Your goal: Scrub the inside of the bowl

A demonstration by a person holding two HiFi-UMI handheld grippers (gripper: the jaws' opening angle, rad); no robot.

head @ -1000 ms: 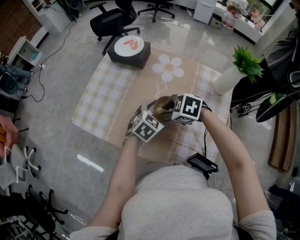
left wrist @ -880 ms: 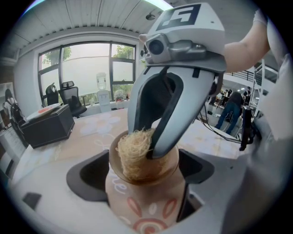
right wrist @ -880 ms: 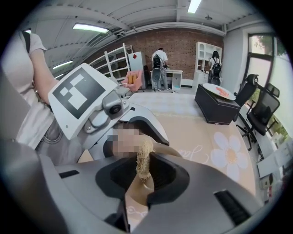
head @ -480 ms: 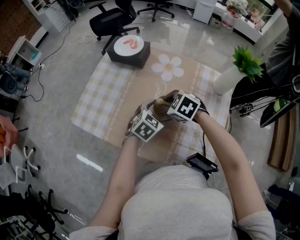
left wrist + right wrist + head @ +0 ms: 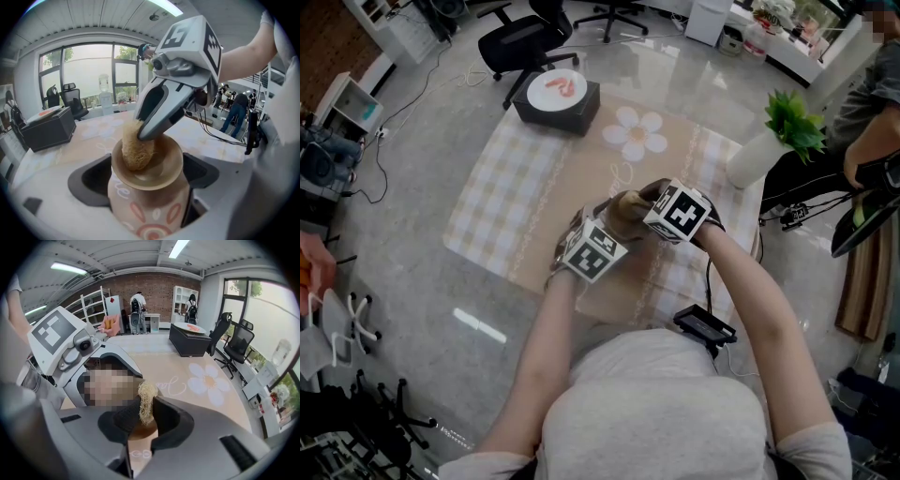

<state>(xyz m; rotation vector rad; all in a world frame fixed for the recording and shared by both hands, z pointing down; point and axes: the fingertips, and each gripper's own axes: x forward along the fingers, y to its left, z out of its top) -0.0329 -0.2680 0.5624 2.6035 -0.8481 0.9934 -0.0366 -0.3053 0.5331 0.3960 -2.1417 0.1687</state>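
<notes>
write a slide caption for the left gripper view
The left gripper grips the bowl; the right gripper holds a loofah inside it.

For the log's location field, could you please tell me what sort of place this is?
Probably an open office or lab workspace rather than a kitchen: swivel office chairs stand beyond the table, white shelving lines a brick wall, and cables trail across the polished floor.

Glossy grey floor [image 5: 412, 169], brick wall [image 5: 159, 296], office chairs [image 5: 525, 42].
</notes>
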